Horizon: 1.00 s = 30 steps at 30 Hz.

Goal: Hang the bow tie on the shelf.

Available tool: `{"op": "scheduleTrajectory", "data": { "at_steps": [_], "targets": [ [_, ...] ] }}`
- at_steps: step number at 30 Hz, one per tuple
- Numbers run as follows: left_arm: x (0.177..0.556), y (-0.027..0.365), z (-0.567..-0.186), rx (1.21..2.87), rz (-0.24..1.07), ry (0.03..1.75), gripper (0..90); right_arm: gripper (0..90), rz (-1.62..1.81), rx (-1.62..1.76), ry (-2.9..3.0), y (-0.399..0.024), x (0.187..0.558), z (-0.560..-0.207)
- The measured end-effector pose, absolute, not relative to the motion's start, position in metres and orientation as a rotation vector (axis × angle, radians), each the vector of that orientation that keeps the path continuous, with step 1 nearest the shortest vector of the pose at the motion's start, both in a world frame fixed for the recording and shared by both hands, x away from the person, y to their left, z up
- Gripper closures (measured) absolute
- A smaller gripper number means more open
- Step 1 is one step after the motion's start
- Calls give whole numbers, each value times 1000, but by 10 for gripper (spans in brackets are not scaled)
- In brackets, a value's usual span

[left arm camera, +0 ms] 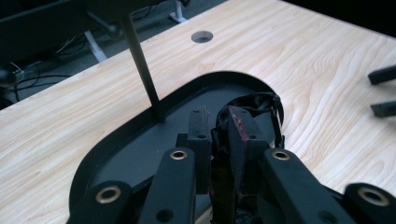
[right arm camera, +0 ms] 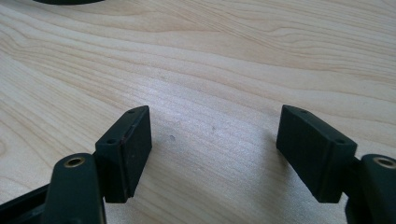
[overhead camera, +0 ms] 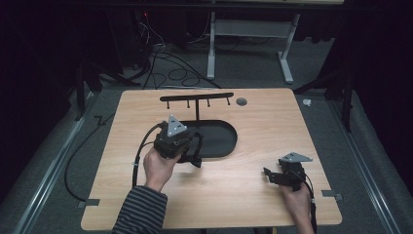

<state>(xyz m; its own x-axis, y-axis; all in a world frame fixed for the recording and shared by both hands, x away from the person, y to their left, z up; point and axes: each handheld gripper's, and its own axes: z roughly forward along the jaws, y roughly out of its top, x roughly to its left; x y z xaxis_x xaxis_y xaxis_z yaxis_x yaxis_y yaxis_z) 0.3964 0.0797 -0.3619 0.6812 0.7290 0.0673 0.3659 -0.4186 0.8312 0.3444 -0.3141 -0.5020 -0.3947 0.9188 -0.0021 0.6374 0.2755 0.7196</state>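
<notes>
A black stand has an oval base [overhead camera: 221, 144] [left arm camera: 135, 158], a thin post [overhead camera: 197, 111] [left arm camera: 142, 65] and a top bar with hooks [overhead camera: 197, 97]. My left gripper [overhead camera: 195, 148] [left arm camera: 219, 119] hovers over the near left part of that base, shut on a black strap-like item [overhead camera: 195, 162] [left arm camera: 254, 100] with a glossy loop and a reddish streak; what it is cannot be told. At the table's near right, my right gripper [overhead camera: 270, 175] [right arm camera: 215, 140] rests low over bare wood, open, with nothing between its pads. Its two jaw tips [left arm camera: 383, 74] show in the left gripper view.
The light wooden table [overhead camera: 263, 126] has a round cable hole [overhead camera: 241, 101] [left arm camera: 202, 36] behind the stand. Cables and a white desk frame [overhead camera: 212, 44] lie on the floor beyond the far edge. Bare wood spreads between the stand and the right gripper.
</notes>
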Motion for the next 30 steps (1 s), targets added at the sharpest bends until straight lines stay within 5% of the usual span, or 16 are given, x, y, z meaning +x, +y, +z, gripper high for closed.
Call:
{"op": "scheduleTrajectory", "data": {
  "at_steps": [30],
  "targets": [
    [436,83,-332,1972,551,919,807,279,903,1388,2140,-314,345,-502]
  ]
}}
